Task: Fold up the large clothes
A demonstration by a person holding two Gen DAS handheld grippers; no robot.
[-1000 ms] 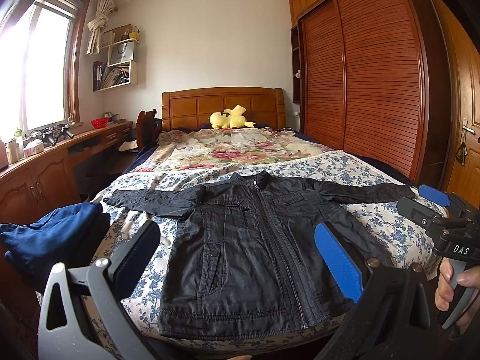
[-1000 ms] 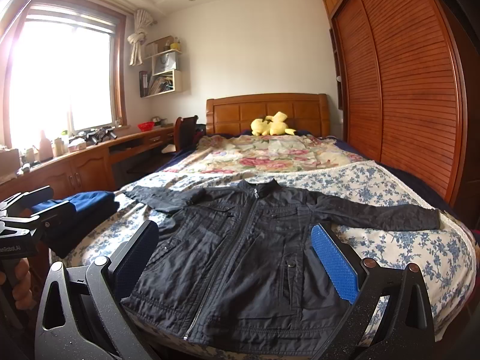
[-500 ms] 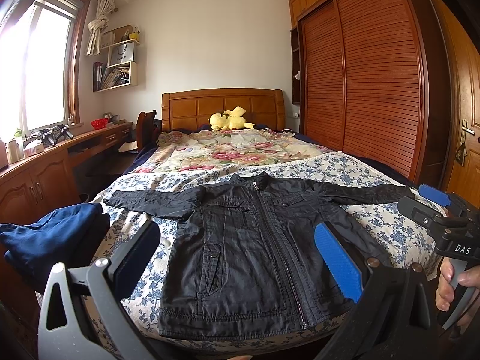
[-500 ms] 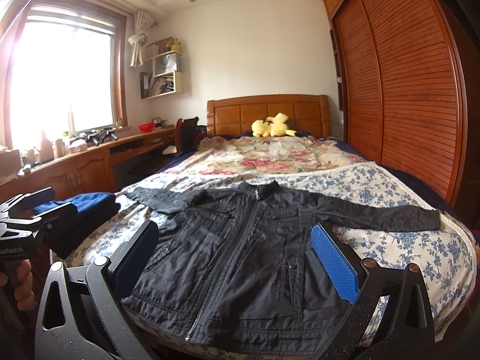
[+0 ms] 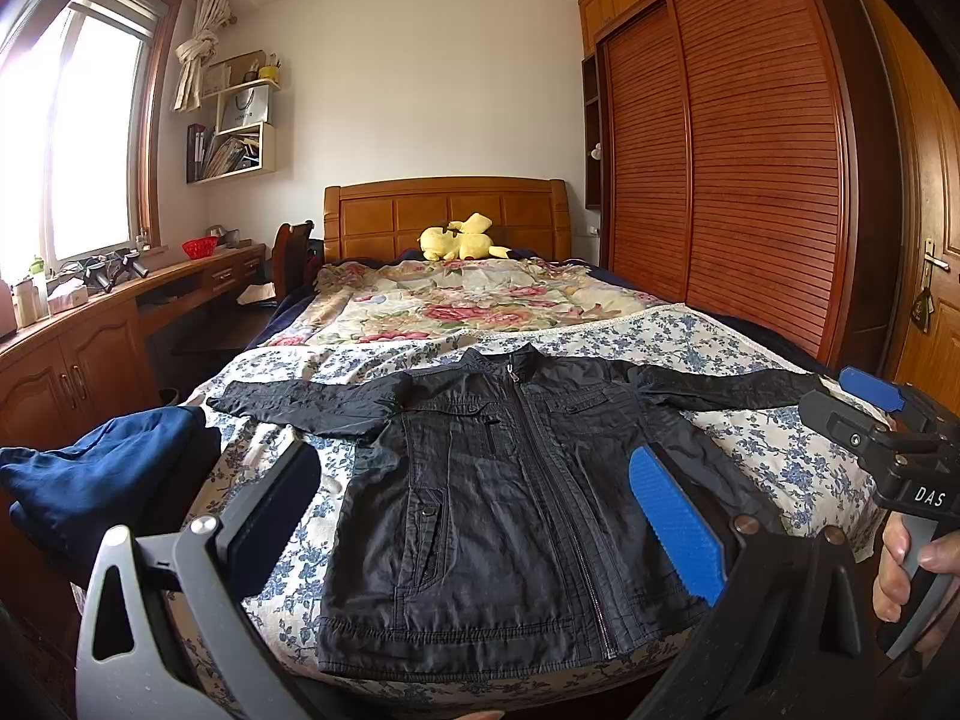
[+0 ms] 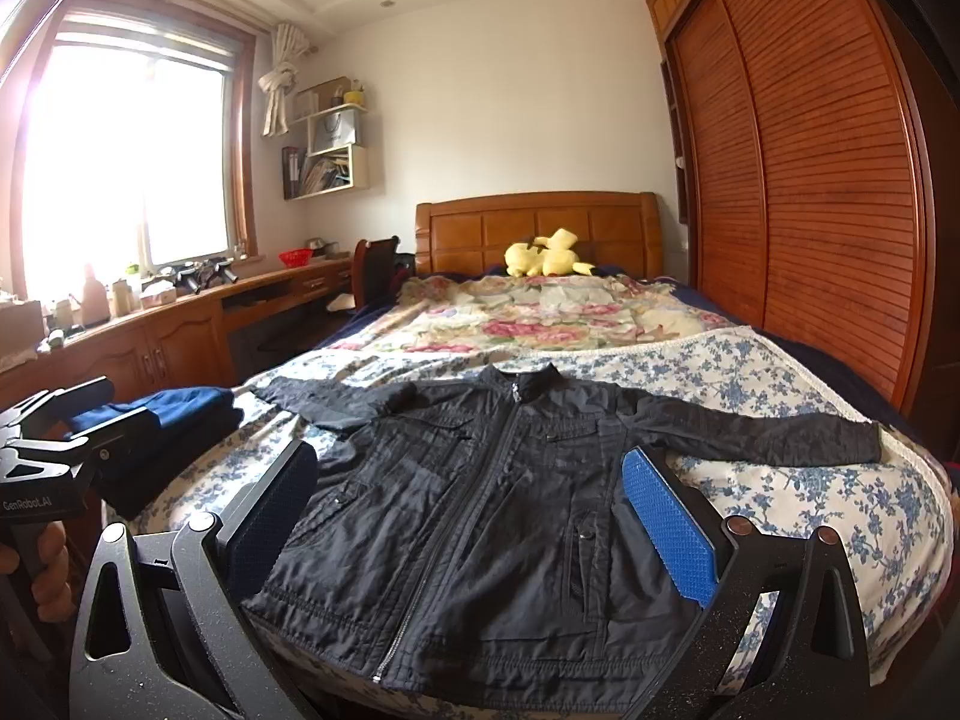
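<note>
A black zip-up jacket [image 5: 498, 510] lies flat, face up, on the foot of the bed [image 5: 774, 450], sleeves spread to both sides. It also shows in the right wrist view [image 6: 504, 516]. My left gripper [image 5: 474, 522] is open and empty, held above the bed's near edge in front of the jacket's hem. My right gripper [image 6: 468, 516] is open and empty, also in front of the hem. The right gripper shows at the right edge of the left wrist view [image 5: 870, 420]. The left gripper shows at the left edge of the right wrist view [image 6: 66, 420].
A folded dark blue garment [image 5: 102, 468] lies off the bed's left side. A flowered quilt [image 5: 474, 300] and a yellow plush toy [image 5: 462, 237] lie toward the headboard. A wooden desk [image 5: 90, 324] runs along the left; a slatted wardrobe [image 5: 750, 168] stands right.
Both views have shifted very slightly; the jacket and both open grippers stay about where they were.
</note>
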